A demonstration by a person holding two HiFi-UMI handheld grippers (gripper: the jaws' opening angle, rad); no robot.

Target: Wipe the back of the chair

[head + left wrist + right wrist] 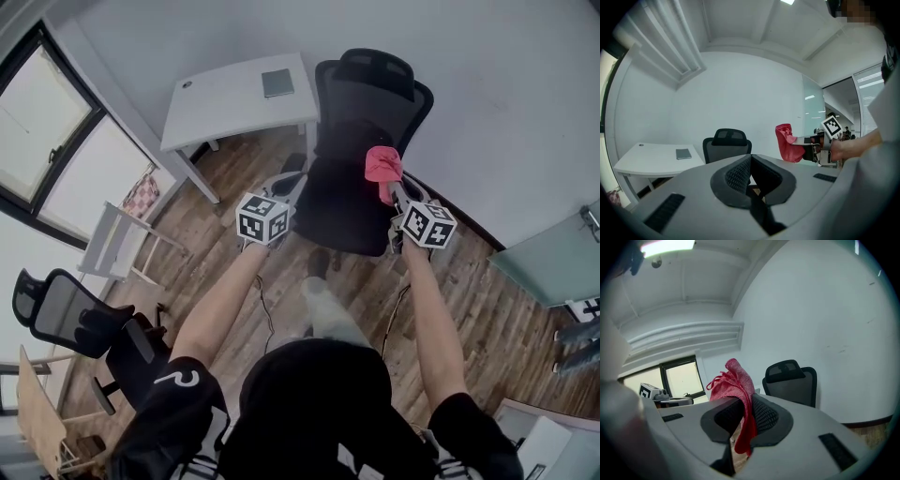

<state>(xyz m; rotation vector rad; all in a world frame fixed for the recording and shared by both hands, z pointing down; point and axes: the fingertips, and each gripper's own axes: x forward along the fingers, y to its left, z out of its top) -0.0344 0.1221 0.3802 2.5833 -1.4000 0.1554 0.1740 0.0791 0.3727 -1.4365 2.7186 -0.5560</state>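
Observation:
A black mesh office chair stands against the white wall, its seat facing me. My right gripper is shut on a red cloth and holds it over the seat's right side, in front of the backrest. In the right gripper view the cloth hangs out of the pinched jaws, with the chair beyond. My left gripper hovers by the chair's left armrest. Its jaws are shut with nothing between them. From there the chair and the cloth both show.
A white desk with a grey notebook stands left of the chair. A second black chair, a white rack and a wooden piece sit at the left by the windows. A cable lies on the wood floor.

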